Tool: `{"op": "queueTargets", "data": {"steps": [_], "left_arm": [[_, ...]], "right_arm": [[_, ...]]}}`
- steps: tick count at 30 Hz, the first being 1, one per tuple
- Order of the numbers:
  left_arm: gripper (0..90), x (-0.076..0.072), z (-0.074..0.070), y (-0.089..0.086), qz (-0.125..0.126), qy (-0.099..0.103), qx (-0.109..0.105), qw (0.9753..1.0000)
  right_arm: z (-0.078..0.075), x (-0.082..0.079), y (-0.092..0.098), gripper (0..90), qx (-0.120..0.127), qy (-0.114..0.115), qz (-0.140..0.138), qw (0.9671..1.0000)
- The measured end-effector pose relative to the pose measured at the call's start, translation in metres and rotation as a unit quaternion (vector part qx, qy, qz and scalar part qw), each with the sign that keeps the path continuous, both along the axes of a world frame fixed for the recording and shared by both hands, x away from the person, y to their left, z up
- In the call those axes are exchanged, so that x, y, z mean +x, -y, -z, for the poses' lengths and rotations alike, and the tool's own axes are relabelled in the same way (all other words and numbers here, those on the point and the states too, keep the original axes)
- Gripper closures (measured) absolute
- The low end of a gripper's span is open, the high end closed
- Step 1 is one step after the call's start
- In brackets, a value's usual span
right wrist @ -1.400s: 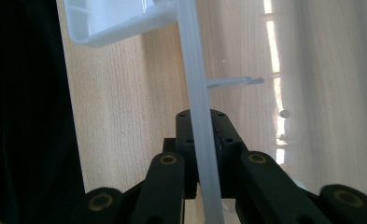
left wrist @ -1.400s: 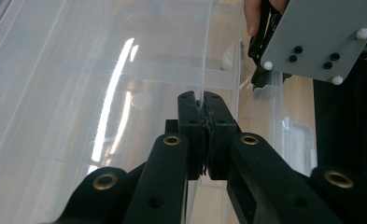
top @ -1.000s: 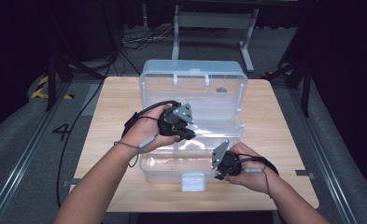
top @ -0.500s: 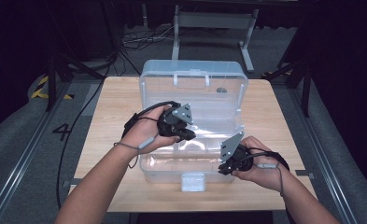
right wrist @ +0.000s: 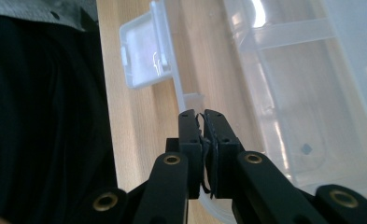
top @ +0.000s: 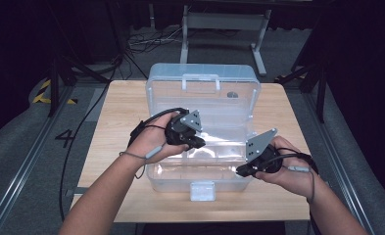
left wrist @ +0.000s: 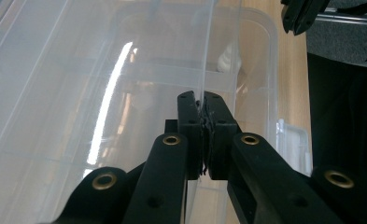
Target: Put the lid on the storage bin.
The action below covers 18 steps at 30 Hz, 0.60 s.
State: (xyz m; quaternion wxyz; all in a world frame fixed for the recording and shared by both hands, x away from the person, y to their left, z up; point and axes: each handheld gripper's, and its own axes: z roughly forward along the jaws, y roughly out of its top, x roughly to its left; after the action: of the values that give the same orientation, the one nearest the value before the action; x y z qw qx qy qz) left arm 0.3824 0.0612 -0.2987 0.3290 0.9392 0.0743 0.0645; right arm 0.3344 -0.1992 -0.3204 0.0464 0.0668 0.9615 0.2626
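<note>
While the left gripper (left wrist: pixel 203 105) is pinching the inner tray (left wrist: pixel 125 88), the right gripper (right wrist: pixel 201 116) is pinching the clear box (top: pixel 200 147) rim at 5 o'clock; thin, light, slippery plastic flexing.

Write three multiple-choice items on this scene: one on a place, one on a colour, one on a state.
1. Where does the clear plastic box stand?
A. on the wooden table
B. on the floor
C. on a chair

2. What colour are the gripper jaws?
A. white
B. black
C. red

3. How is the box lid?
A. latched shut
B. taken off
C. swung open

Answers: 1 A, the box rests on the tabletop. 2 B, both gripper views show black jaws. 3 C, the lid stands tilted back behind the box.
</note>
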Motion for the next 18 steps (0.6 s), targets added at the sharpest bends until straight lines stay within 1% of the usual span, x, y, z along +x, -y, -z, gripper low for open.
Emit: {"op": "queueTargets", "data": {"steps": [4, 10, 13, 18], "left_arm": [[87.3, 0.000, 0.000, 0.000, 0.001, -0.002, 0.000, 1.0000], [87.2, -0.001, 0.002, -0.002, -0.001, -0.002, -0.006, 1.0000], [87.2, 0.000, 0.002, -0.002, 0.000, -0.003, -0.008, 1.0000], [87.1, -0.001, 0.002, -0.002, 0.000, -0.004, -0.008, 1.0000]], "right_arm": [[-0.006, 0.001, 0.006, 87.0, 0.018, 0.001, 0.009, 0.9998], [-0.017, 0.003, 0.014, 87.5, 0.050, 0.013, 0.019, 0.9985], [-0.023, 0.005, 0.018, 88.2, 0.074, 0.017, 0.029, 0.9967], [-0.030, 0.008, 0.026, 88.8, 0.101, 0.029, 0.054, 0.9929]]}}
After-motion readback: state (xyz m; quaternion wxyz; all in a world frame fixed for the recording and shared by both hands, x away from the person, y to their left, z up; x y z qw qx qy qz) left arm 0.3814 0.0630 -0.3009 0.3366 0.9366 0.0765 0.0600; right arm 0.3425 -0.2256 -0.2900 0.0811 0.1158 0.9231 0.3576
